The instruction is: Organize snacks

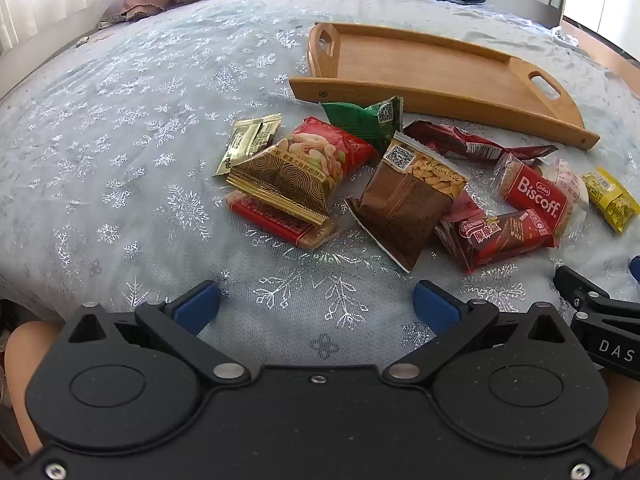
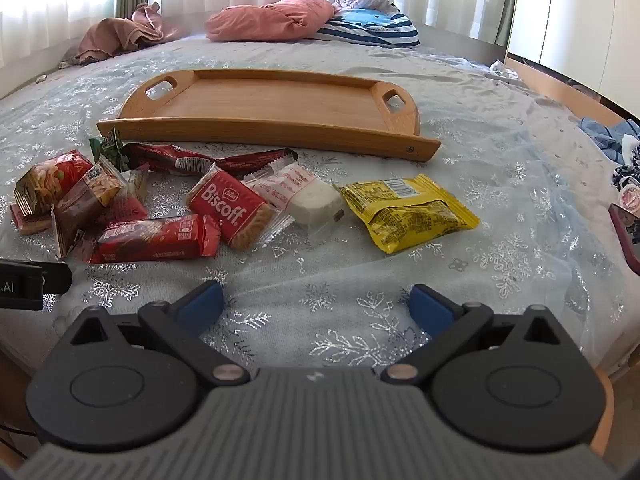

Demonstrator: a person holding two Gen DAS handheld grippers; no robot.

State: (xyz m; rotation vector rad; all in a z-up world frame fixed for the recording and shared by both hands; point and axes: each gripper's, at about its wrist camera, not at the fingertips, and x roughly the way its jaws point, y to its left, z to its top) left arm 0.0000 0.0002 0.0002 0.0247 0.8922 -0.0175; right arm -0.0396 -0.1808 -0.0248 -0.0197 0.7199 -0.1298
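Observation:
Several snack packets lie in a loose pile on the snowflake bedspread [image 1: 120,140], in front of an empty wooden tray [image 1: 420,68], which also shows in the right wrist view [image 2: 272,108]. Among them are a brown packet [image 1: 404,204], a red Biscoff biscuit [image 2: 232,208], a yellow packet [image 2: 408,212] and a white wrapped cake [image 2: 308,196]. My left gripper [image 1: 316,304] is open and empty, just short of the brown packet. My right gripper [image 2: 316,304] is open and empty, short of the yellow packet and the white cake.
Pink pillows [image 2: 272,18], a striped blue pillow [image 2: 372,28] and a crumpled pink cloth [image 2: 116,38] lie at the far end of the bed. Blue clothes [image 2: 612,140] lie at the right edge. Curtains hang behind.

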